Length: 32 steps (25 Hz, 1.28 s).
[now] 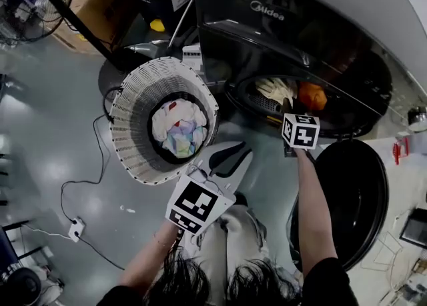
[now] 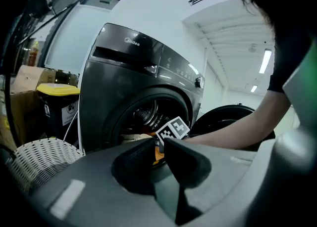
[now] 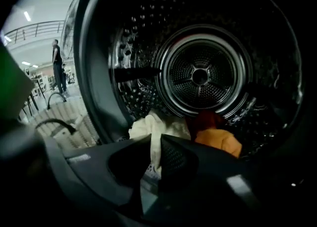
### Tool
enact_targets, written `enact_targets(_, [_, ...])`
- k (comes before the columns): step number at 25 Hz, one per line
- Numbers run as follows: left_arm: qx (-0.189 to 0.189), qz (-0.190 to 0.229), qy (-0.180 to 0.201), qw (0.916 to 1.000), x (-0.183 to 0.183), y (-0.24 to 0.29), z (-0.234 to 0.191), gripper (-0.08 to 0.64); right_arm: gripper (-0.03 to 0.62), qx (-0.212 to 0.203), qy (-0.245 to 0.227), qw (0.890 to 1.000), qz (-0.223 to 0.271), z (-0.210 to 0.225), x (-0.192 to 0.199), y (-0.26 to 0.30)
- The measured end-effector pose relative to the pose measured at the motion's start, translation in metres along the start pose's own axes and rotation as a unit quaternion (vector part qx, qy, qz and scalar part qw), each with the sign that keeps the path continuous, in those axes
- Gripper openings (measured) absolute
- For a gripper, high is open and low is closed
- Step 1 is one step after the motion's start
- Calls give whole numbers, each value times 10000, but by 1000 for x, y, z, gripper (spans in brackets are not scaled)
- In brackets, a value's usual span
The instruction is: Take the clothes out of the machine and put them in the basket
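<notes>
My right gripper [image 3: 155, 144] is clamped on a cream cloth [image 3: 166, 127] at the drum [image 3: 200, 75] mouth, an orange garment [image 3: 220, 142] just right of it, while my left gripper [image 2: 159, 144], jaws together and empty, hangs near the basket [image 1: 127, 131] of clothes [image 1: 179, 128].

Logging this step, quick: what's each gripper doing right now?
Left gripper: closed, empty.
Right gripper: closed on the cream cloth.

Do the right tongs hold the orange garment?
No, the right tongs pinch the cream cloth; the crumpled orange garment lies free beside it.
</notes>
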State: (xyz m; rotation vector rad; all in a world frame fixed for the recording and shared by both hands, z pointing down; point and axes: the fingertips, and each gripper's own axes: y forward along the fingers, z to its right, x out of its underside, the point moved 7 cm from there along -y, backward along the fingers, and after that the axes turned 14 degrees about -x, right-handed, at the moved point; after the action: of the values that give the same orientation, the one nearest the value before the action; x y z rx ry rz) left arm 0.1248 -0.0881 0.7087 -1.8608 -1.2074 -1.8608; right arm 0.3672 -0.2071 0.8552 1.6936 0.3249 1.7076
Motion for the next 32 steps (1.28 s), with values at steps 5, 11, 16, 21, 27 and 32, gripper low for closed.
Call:
enact_targets(5, [26,-79,64,9999,-39,-26,17,52,40,-290,-21,9994,167,-31,-29,-48])
enact_targets(11, [0,-114,3,9999,-86,-51,34,52,39,-499,-36,9984,246,-67,-60,-102])
enact_targets(16, [-13,-178,-28,9998,-119,-75,46,51,40,-685,65,9970,361,-89,-85,-154])
enact_targets(21, [-160,-165,-145,9996,-157,-106,54,51,40,-924,217,9943,493,-113,-114,-210])
enact_targets(27, [-312,-129,-71,9994,-200,-153,62,51,40,-1203,192,9905,640,-142,-153,-272])
enact_targets(32, [-475,-60,-46,9988,-228,-191,63,51,39,-1409,342,9853,900,-170,-183,-309])
